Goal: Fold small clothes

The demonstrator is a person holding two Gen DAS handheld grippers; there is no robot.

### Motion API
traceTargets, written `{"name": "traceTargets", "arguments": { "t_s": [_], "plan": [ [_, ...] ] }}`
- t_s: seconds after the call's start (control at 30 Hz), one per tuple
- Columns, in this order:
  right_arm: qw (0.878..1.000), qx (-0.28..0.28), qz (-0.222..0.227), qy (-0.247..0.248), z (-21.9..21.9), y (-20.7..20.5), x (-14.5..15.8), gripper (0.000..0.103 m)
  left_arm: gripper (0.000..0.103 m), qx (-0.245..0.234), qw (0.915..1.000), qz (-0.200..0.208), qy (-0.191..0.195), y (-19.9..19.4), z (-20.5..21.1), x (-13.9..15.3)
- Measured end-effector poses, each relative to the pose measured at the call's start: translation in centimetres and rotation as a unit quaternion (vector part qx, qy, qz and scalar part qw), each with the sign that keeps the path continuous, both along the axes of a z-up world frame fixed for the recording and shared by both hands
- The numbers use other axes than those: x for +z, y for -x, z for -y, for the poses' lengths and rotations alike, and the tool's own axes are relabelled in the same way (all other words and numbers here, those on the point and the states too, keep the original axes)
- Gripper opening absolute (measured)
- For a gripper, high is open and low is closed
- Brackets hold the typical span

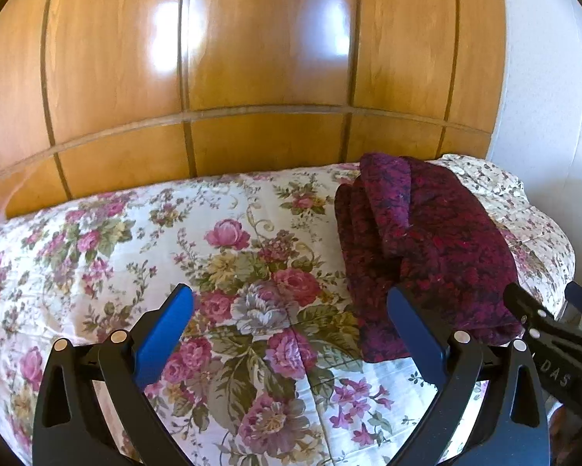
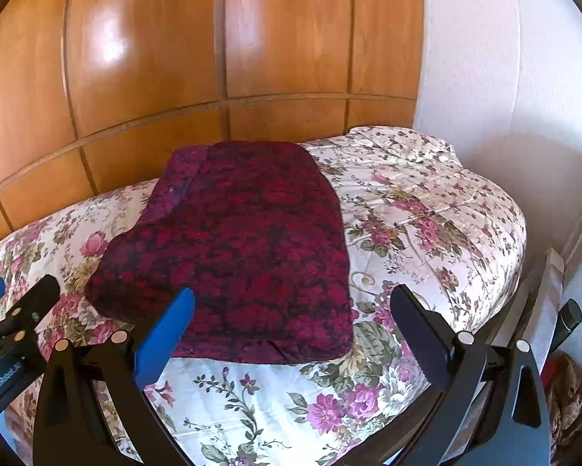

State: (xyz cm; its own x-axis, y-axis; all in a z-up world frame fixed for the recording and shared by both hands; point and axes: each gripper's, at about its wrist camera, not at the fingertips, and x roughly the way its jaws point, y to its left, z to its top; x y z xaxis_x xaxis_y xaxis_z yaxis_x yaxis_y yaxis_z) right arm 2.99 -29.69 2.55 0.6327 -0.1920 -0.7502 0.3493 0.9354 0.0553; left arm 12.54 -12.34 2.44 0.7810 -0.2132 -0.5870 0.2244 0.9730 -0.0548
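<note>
A dark red and purple knitted garment [image 2: 248, 240] lies folded into a rough rectangle on the flowered bedspread [image 2: 427, 209]. In the left wrist view the same garment [image 1: 427, 240] sits to the right, with a folded sleeve on top. My left gripper [image 1: 291, 322] is open above the bedspread [image 1: 143, 256], just left of the garment, holding nothing. My right gripper [image 2: 291, 322] is open too, hovering over the garment's near edge, its blue left finger [image 2: 166, 330] in front of the cloth. Each gripper shows at the edge of the other's view.
A glossy wooden wardrobe [image 1: 252, 77] runs along the far side of the bed. A white wall [image 2: 504, 77] stands at the right. The bed's right edge drops off near a pale frame [image 2: 543, 303] and a brown furry thing [image 2: 574, 388].
</note>
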Motion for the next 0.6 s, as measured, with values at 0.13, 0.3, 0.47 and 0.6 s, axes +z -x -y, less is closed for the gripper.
{"name": "traceTargets", "arguments": {
  "t_s": [0.13, 0.3, 0.47, 0.6],
  "plan": [
    [1.000, 0.006, -0.001, 0.003, -0.56, 0.00, -0.18, 0.101, 0.099, 0.008, 1.0000, -0.003, 0.003, -0.14, -0.23, -0.03],
    [1.000, 0.006, 0.001, 0.010, -0.86, -0.06, -0.18, 0.101, 0.099, 0.010, 0.9999, -0.002, 0.012, -0.18, -0.53, 0.03],
    [1.000, 0.013, 0.001, 0.019, -1.10, -0.15, -0.20, 0.101, 0.099, 0.008, 0.9999, 0.000, 0.012, -0.04, -0.46, 0.15],
    [1.000, 0.013, 0.002, 0.017, -1.16, -0.08, -0.18, 0.101, 0.099, 0.007, 0.9999, 0.002, 0.011, 0.04, -0.43, 0.21]
  ]
}}
